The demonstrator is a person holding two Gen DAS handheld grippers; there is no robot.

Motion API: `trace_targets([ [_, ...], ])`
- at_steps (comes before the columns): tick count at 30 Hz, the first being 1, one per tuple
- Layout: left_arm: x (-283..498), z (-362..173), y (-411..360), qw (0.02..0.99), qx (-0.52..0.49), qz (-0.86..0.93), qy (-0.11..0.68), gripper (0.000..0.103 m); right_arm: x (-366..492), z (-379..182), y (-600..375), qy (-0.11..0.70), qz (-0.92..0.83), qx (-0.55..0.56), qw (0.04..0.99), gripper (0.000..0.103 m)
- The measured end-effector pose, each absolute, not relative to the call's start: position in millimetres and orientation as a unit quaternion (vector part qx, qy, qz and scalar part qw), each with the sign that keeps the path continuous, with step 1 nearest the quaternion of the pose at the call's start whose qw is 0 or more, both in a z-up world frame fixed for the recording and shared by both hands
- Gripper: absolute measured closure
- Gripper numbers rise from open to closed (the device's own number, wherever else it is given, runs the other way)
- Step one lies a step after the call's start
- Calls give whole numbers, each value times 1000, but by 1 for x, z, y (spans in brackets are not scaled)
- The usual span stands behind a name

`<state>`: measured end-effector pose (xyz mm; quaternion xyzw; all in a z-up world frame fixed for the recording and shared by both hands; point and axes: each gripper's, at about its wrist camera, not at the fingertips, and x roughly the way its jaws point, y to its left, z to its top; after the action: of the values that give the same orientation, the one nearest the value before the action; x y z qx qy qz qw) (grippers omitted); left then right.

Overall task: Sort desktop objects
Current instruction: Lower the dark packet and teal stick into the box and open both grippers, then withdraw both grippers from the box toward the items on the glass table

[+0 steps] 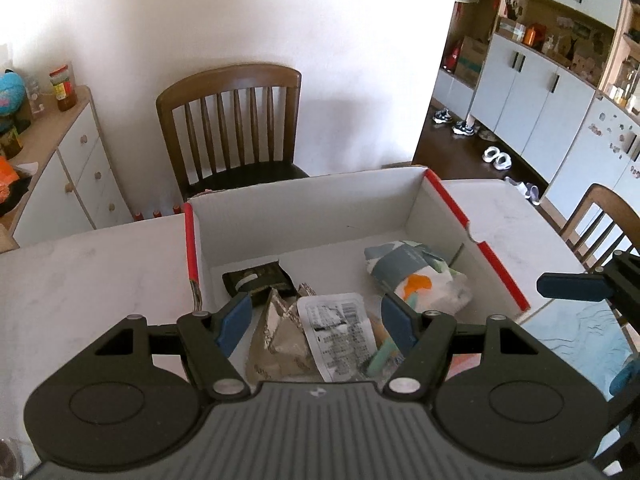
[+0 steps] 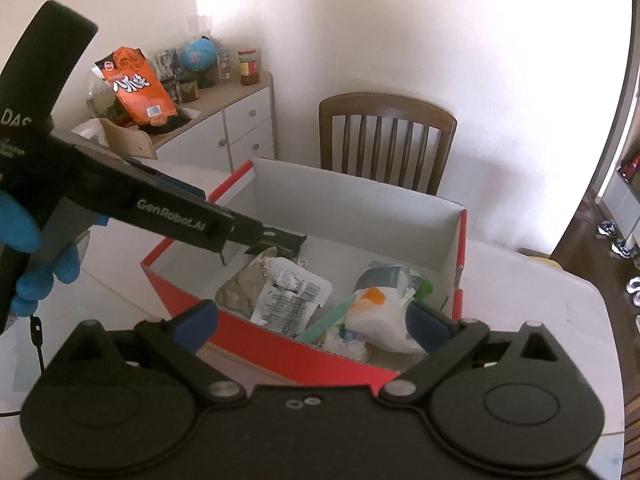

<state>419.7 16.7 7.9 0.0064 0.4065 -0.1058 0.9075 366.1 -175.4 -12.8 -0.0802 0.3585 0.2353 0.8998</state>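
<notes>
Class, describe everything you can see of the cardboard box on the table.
The box is open-topped cardboard, red outside with red rims and plain white inside. It stands upright on the pale table, near a wooden chair. Crumpled packets and wrappers lie on its floor. Neither gripper touches it.

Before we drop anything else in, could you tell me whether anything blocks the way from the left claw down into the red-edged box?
Nothing visible does: the open left claw hangs above the lidless red-edged white cardboard box, whose top is uncovered.

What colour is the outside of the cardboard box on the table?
Red outside, white inside. The cardboard box shows its red front wall best in the right wrist view.
</notes>
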Motion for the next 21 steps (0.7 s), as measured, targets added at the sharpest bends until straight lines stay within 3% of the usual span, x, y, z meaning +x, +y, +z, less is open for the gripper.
trace_targets([
  [21, 343, 37, 17, 912, -4, -128, 390, 32, 307, 10, -181, 335, 240, -83, 907, 2],
])
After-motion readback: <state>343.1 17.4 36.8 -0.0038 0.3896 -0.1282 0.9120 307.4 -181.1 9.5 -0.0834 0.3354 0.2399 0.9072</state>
